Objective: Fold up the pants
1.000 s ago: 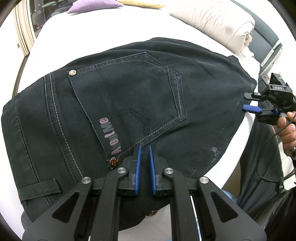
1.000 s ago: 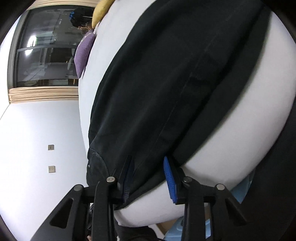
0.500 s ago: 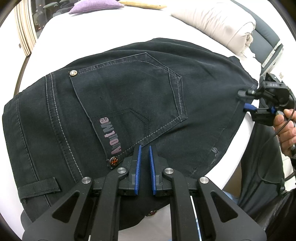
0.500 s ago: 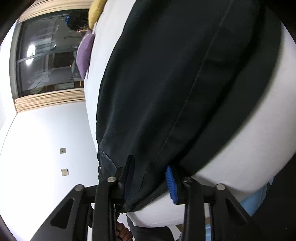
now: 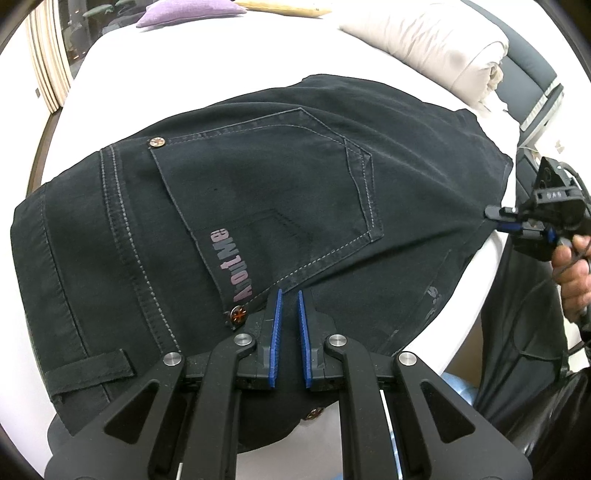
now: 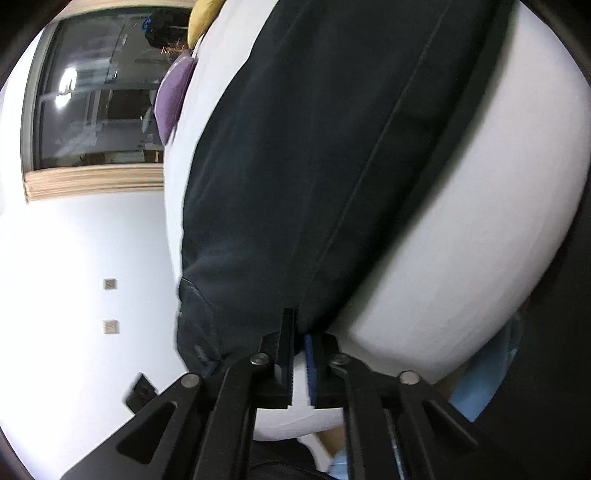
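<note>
Black jeans [image 5: 258,206] lie on a white bed [image 5: 184,66], back pocket up with "AboutMe" lettering. My left gripper [image 5: 288,299] hovers over the seat of the jeans, just below the pocket corner, its jaws nearly together with a narrow gap and nothing between them. My right gripper [image 5: 496,219] is at the jeans' right edge near the bed's side and is shut on the fabric there. In the right wrist view the jeans [image 6: 314,184] run away from the right gripper [image 6: 299,332], whose jaws pinch the edge of the cloth.
A beige duvet [image 5: 436,48] lies at the far right of the bed. A purple cushion [image 5: 188,7] and a yellow one [image 5: 284,8] sit at the far end. A window [image 6: 96,92] is on the wall beyond. The bed's edge [image 5: 476,295] is at right.
The right gripper has closed from wide open onto the edge of the jeans. The left gripper has stayed in place.
</note>
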Tool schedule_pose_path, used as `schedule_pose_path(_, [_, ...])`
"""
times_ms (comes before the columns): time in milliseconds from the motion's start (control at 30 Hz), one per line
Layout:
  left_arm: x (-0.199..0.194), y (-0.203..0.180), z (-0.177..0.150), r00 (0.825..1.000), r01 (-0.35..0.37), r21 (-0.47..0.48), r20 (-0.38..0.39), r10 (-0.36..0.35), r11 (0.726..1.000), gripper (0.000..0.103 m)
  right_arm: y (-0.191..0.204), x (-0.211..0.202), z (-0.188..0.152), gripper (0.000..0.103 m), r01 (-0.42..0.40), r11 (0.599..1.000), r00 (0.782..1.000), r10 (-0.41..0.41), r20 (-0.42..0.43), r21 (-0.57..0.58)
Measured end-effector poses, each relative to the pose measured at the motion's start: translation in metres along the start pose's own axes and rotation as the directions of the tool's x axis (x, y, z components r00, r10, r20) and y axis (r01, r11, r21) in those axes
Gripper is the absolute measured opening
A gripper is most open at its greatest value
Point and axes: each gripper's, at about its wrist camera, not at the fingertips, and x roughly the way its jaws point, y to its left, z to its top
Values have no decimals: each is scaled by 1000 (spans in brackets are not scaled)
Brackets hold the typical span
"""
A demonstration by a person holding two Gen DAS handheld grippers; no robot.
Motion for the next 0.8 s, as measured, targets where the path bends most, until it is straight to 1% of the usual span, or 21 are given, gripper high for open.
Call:
schedule_pose_path(33, [0, 0, 0, 1000, 1, -1, 1, -1, 1000, 9, -2, -4, 4, 25, -25, 999, 1000, 25, 11, 21])
schedule_pose_path(67, [0, 0, 0, 1000, 1, -2, 2, -1, 1000, 9, -4, -12, 8, 32, -46, 999, 998, 45, 47, 29])
schedule_pose_path(133, [0, -1, 0, 1000, -2, -1, 1, 2, 1000, 9, -3, -28, 20, 35, -49, 998, 989, 43, 140, 33])
schedule_pose_path(200, [1, -2, 0, 1000, -2, -1, 1, 2, 1000, 9, -8, -42, 33, 34, -53, 997, 978, 42, 203, 49])
schedule_pose_path(233, [2, -2, 0, 1000, -3, 0, 1, 3, 1000, 9, -12, -46, 40, 24, -50, 997, 976, 35, 217, 64])
schedule_pose_path(267, [2, -3, 0, 1000, -5, 0, 0, 5, 1000, 9, -14, -48, 45, 5, -36, 996, 976, 19, 218, 76])
schedule_pose_path(333, [3, -4, 0, 1000, -8, 1, 0, 8, 1000, 9, -16, -54, 50, 3, 43, 997, 973, -57, 224, 65])
schedule_pose_path(433, [3, -5, 0, 1000, -8, 2, -1, 8, 1000, 9, -9, -57, 47, 2, 91, 995, 968, -96, 230, 31])
schedule_pose_path(500, [3, -5, 0, 1000, -7, 3, 0, 7, 1000, 9, -9, -57, 46, 1, 90, 995, 968, -96, 230, 34])
schedule_pose_path(533, [3, -6, 0, 1000, -6, 3, 0, 6, 1000, 9, -6, -56, 48, 2, 92, 995, 969, -96, 229, 29])
schedule_pose_path(567, [3, -6, 0, 1000, -6, 2, 0, 6, 1000, 9, -5, -56, 49, 7, 87, 996, 969, -91, 228, 29])
schedule_pose_path(600, [3, -6, 0, 1000, -5, 2, 1, 5, 1000, 9, -4, -57, 52, 10, 66, 997, 970, -74, 231, 39])
schedule_pose_path(633, [3, -6, 0, 1000, -4, 1, 2, 4, 1000, 9, -11, -61, 57, 16, 53, 997, 969, -63, 239, 47])
schedule_pose_path(667, [4, -6, 0, 1000, -5, 0, 3, 5, 1000, 9, -14, -67, 63, 22, 50, 997, 963, -62, 261, 52])
schedule_pose_path(733, [3, -6, -1, 1000, -6, 1, 3, 6, 1000, 9, -11, -75, 74, 26, 63, 997, 944, -77, 320, 54])
schedule_pose_path(800, [3, -5, -1, 1000, -6, 1, 3, 6, 1000, 9, -14, -88, 91, 25, 91, 993, 919, -111, 380, 69])
